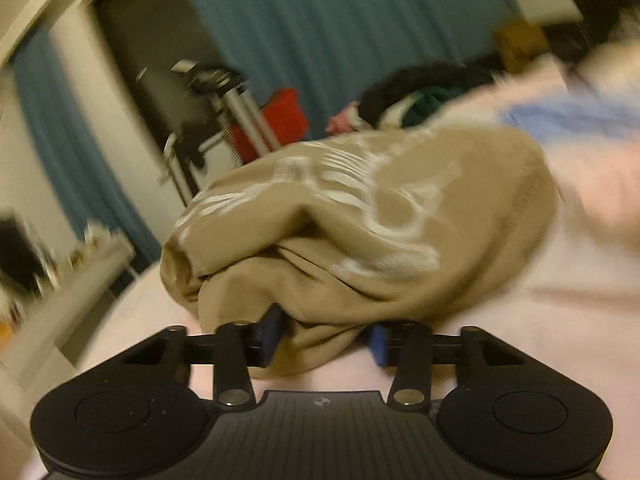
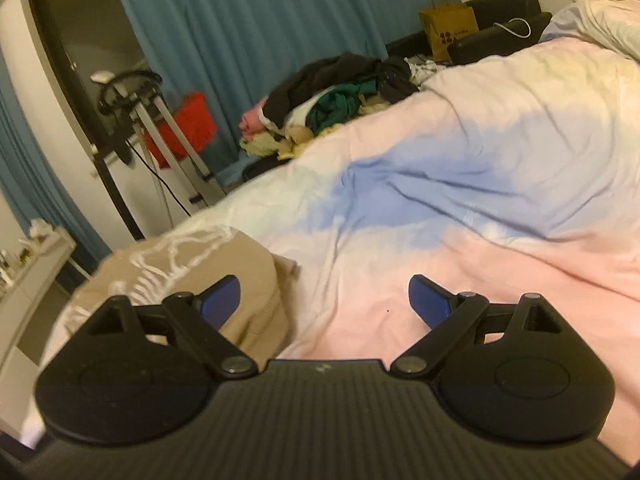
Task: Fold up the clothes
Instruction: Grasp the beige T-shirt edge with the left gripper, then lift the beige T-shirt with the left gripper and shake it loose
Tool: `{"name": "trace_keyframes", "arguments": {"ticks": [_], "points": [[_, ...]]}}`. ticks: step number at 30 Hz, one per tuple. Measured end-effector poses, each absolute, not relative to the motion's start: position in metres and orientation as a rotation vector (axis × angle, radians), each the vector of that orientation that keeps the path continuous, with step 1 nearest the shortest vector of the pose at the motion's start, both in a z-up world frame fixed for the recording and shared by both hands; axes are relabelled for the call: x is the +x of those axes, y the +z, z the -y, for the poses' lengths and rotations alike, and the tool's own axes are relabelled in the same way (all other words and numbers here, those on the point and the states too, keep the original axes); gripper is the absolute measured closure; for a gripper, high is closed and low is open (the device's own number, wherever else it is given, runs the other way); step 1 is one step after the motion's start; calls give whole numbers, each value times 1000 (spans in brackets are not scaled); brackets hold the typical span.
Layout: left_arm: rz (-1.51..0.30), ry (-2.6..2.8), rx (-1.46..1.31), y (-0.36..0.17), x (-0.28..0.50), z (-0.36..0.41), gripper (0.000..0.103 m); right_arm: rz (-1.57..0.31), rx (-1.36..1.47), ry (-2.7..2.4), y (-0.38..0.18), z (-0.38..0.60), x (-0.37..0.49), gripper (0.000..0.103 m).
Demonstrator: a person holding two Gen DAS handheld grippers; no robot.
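A tan garment with white print (image 1: 360,216) lies bunched on the pink and blue bedcover (image 1: 580,320). My left gripper (image 1: 325,342) is shut on a thick fold of its near edge, and the cloth hides most of both blue pads. The view is blurred by motion. In the right wrist view the same tan garment (image 2: 180,268) lies at the lower left. My right gripper (image 2: 324,300) is open and empty over the bedcover (image 2: 440,200), with its left fingertip (image 2: 220,300) over the garment's edge.
A pile of dark, green and pink clothes (image 2: 340,96) lies at the bed's far edge. Beyond it are teal curtains (image 2: 260,20), a tripod (image 2: 160,128) beside a red box (image 2: 188,128), and a brown paper bag (image 2: 448,28). A white shelf (image 2: 32,280) stands at the left.
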State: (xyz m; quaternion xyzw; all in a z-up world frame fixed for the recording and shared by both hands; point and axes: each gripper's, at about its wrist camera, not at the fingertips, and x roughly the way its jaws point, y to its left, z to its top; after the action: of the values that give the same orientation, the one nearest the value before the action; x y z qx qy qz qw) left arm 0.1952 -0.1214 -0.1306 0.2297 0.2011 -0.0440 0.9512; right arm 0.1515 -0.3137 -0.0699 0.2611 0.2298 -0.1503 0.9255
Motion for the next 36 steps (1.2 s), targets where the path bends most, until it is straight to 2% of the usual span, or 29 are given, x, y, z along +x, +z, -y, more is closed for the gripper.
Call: {"name": "trace_keyframes", "arguments": {"ticks": [2,4,8,13,22,31,36], "points": [[-399,-87,378,-114,196,107,92,-481,524,-305,-75,312,156,10],[-410,-103,277,-98,193,91,96,-472,508,-299,-76,309,159,10],[-421,-136,107,-65,181,63,97,-443,438,-276,-72,299,160,10],[-366,-157,58,-29,148,42,98,-419,353,-239,-62,282,152,10],[-337,-153,-52,7,105,-6,99,-384,230,-97,-39,236,120,10],[-364,-121,-134,7,94,-43,99,-525,18,59,-71,182,132,10],[-367,-112,-148,6,94,-50,98,-528,-84,47,-89,163,149,10]]}}
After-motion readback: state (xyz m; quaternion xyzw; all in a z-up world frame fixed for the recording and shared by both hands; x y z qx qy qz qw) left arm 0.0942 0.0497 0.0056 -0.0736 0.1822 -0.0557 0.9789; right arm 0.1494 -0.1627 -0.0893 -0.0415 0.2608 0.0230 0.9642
